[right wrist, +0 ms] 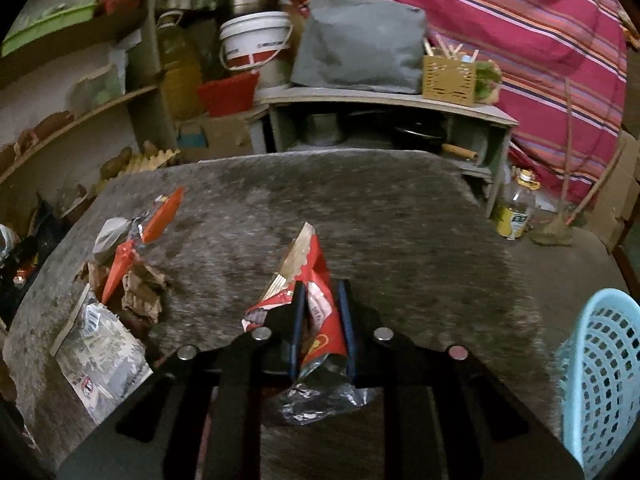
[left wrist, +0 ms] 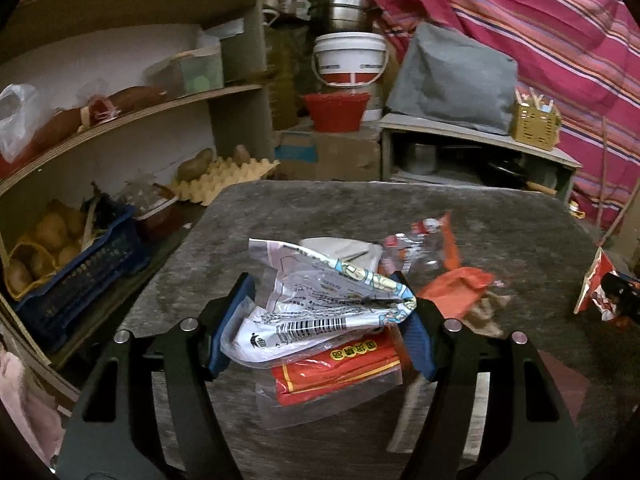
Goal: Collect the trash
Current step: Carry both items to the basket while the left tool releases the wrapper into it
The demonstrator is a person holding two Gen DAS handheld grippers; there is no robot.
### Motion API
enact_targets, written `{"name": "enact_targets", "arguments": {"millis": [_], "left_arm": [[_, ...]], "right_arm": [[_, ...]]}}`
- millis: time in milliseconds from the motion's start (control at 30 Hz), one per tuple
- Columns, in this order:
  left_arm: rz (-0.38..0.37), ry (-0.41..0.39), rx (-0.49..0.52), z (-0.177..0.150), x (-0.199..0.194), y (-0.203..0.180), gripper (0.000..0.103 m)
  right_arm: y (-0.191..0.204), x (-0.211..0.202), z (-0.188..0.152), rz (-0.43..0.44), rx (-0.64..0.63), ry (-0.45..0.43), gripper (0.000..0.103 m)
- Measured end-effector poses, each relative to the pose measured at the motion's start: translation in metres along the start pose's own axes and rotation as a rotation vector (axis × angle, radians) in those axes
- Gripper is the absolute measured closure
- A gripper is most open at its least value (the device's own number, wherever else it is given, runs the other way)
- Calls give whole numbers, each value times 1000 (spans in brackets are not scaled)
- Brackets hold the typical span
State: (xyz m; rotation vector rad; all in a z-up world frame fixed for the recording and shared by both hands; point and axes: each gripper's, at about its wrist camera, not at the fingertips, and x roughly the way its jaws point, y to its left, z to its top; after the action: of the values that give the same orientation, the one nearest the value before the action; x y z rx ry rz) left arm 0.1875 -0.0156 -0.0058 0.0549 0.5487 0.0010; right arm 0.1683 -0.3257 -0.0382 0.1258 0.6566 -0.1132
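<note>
The right gripper (right wrist: 322, 322) has its blue pads pinched tight on a red snack wrapper (right wrist: 310, 276), whose torn silver-lined top sticks up past the fingertips and whose crumpled foil end hangs out behind them; the left gripper (left wrist: 326, 312) stands wide, its pads pressing the two sides of a crumpled white printed bag (left wrist: 320, 300) with a barcode, and a red-and-clear packet (left wrist: 336, 368) is bunched just under that bag between the same jaws; beyond the left gripper, on the grey mottled table (right wrist: 360, 208), lie more scraps, an orange wrapper (left wrist: 456, 286) touching a clear crinkled one (left wrist: 416, 246), with brown crumpled paper (left wrist: 486, 310) beside them; from the right wrist view that heap sits at the table's left side, well apart from the held red wrapper; a pale blue perforated basket (right wrist: 604, 380) stands at the table's right edge; behind the table are a low shelf unit (right wrist: 384, 120) and a striped pink cloth (right wrist: 520, 24).
</note>
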Motion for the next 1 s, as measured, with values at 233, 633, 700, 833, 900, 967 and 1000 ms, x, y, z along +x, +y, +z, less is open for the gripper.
{"name": "enact_targets", "arguments": {"millis": [233, 633, 700, 833, 900, 967, 1000], "left_arm": [[-68, -33, 30, 8, -15, -45, 36], [-235, -80, 142, 15, -47, -168, 36], [-273, -75, 157, 12, -49, -190, 36], [-341, -72, 228, 0, -56, -249, 36], [-379, -66, 250, -5, -59, -273, 36], [-422, -56, 270, -11, -64, -300, 36], [-448, -48, 275, -14, -66, -314, 36]], "right_arm": [[-48, -34, 4, -58, 45, -52, 86], [-178, -85, -13, -222, 202, -85, 86], [-197, -93, -20, -246, 219, -85, 86], [-227, -101, -31, -280, 242, -76, 86], [-245, -104, -38, -294, 266, -68, 86], [-257, -108, -45, -304, 288, -61, 86], [-266, -109, -50, -309, 302, -54, 86]]}}
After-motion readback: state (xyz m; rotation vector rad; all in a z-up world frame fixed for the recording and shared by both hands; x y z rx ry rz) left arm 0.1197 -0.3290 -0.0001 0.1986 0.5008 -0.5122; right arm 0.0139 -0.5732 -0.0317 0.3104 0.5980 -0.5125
